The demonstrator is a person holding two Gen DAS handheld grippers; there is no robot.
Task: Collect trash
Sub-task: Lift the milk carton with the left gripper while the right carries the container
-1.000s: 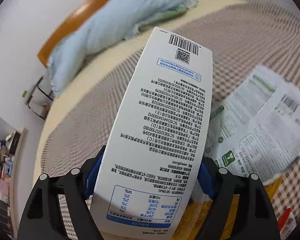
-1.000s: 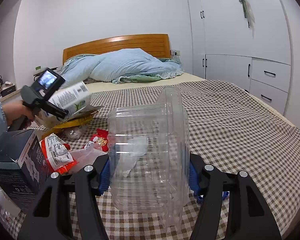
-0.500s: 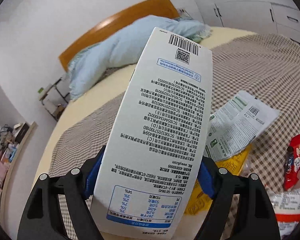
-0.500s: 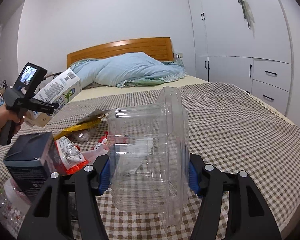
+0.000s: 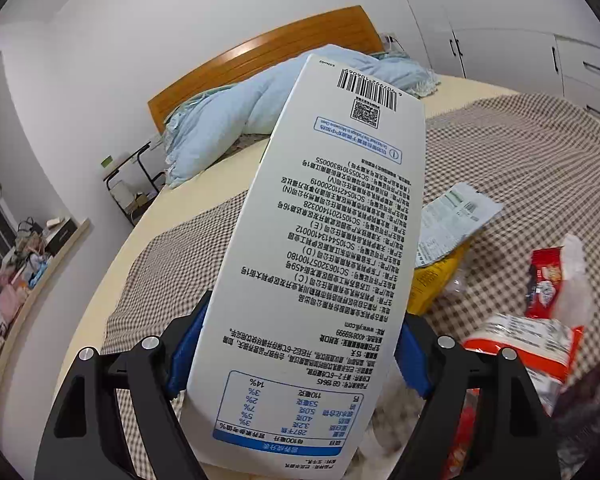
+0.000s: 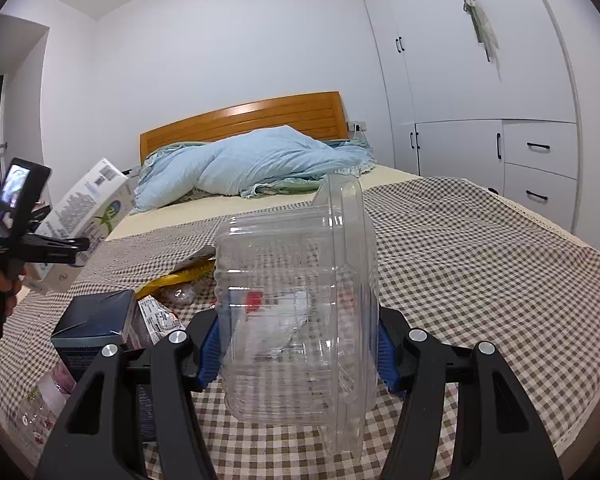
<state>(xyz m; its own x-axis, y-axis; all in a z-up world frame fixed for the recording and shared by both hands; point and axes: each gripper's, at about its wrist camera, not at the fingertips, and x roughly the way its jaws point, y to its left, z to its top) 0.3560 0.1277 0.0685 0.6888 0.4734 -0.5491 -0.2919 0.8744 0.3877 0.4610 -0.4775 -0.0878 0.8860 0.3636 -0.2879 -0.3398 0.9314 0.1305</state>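
The left gripper (image 5: 296, 354) was clamped on a white printed carton (image 5: 320, 248), held above the checked bedcover (image 5: 540, 184). The right gripper (image 6: 298, 350) was clamped on a clear plastic container (image 6: 296, 312), also off the cover. Remaining wrappers (image 5: 540, 312) and a dark box (image 6: 94, 328) lay on the cover.

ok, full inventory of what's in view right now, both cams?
carton: 1, white, in left jaws
clear tub: 1, transparent, in right jaws
dark box: 1, navy, on cloth, left
yellow bag: 1, on cloth
red wrappers: several, on cloth
checked cloth: 1, brown-white, over bed
duvet: 1, light blue, by headboard
wardrobe: white, right wall
left gripper: holding carton
right gripper: holding tub
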